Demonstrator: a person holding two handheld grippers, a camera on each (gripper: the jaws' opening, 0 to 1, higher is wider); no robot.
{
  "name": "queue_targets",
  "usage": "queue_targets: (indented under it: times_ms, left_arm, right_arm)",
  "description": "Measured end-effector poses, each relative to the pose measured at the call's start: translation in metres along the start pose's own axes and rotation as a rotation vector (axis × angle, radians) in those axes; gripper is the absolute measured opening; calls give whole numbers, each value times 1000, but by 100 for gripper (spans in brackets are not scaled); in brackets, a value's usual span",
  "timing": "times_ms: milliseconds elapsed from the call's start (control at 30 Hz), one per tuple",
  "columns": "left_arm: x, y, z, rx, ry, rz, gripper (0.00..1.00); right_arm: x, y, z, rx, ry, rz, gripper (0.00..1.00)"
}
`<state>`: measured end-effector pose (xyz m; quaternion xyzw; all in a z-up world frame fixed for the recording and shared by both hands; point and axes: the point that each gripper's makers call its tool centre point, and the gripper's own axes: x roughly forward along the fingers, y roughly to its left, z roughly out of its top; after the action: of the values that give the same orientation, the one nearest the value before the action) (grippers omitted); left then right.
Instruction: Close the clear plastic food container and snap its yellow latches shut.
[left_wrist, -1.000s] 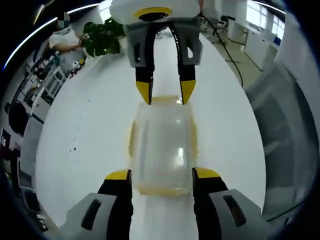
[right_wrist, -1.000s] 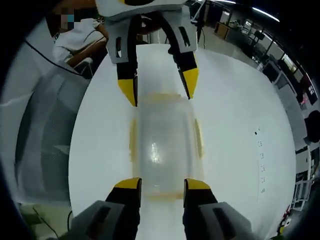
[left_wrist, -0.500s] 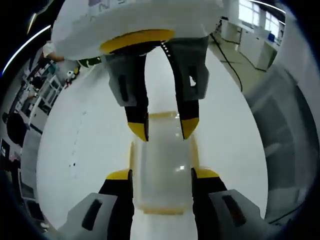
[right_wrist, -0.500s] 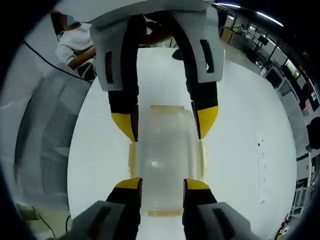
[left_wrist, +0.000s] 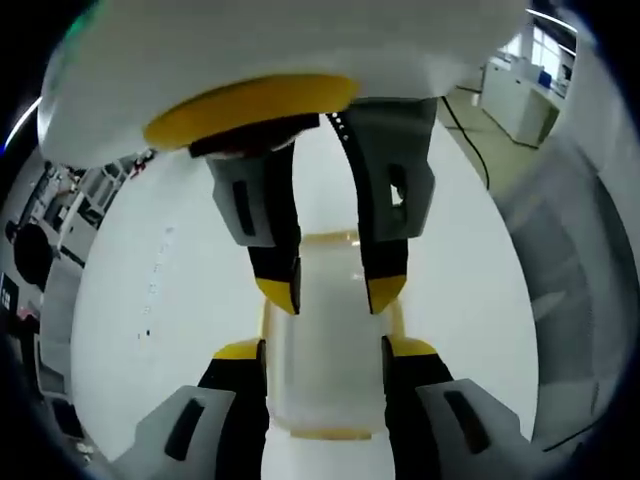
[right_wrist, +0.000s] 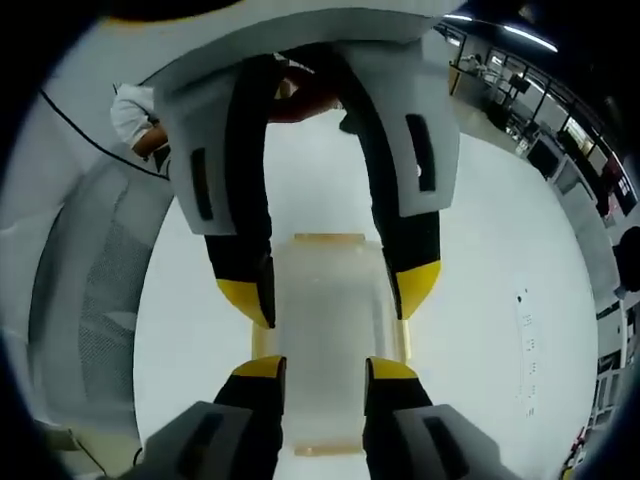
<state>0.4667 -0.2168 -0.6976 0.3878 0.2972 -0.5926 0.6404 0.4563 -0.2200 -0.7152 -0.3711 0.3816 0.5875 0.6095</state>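
The left claw (left_wrist: 323, 350) stands with its two yellow-tipped jaws spread to either side of the clear food container (left_wrist: 325, 370), one jaw along each long wall; whether the tips press the plastic cannot be told. The right claw (right_wrist: 315, 368) stands the same way from the opposite end, jaws parted and straddling the container (right_wrist: 325, 340). In each view the other claw comes down from the top, its jaws also apart and reaching over the far end of the box.

The container lies flat on the white table (left_wrist: 180, 290), lengthwise between the two claws. Its lid is cloudy and see-through, with a pale glare spot. Yellow latches (left_wrist: 330, 238) show as thin bands at the far and near ends and along the long sides; whether any of them is snapped down is hard to make out.

The table is bare and wide to both sides of the box. A grey mesh chair (right_wrist: 85, 290) stands beside the table edge, and a person's sleeve (right_wrist: 135, 115) shows beyond it. Much of the container's far end is hidden behind the opposing claw's body.
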Motion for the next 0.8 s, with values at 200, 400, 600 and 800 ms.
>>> queue_targets:
  times_ms: [200, 400, 600, 800]
  left_arm:
    - [1, 0, 2, -16, -13, 2, 44]
    - [3, -5, 4, -44, -35, 2, 44]
    - [4, -12, 1, -50, -32, -3, 45]
    - [8, -19, -2, -42, -21, -9, 45]
  right_arm:
    - [3, -5, -2, -5, 9, -3, 28]
    - [6, -11, -3, -14, 25, -1, 28]
    - [8, -18, -3, -24, 36, -3, 29]
    - [8, -23, -3, -29, 43, -4, 29]
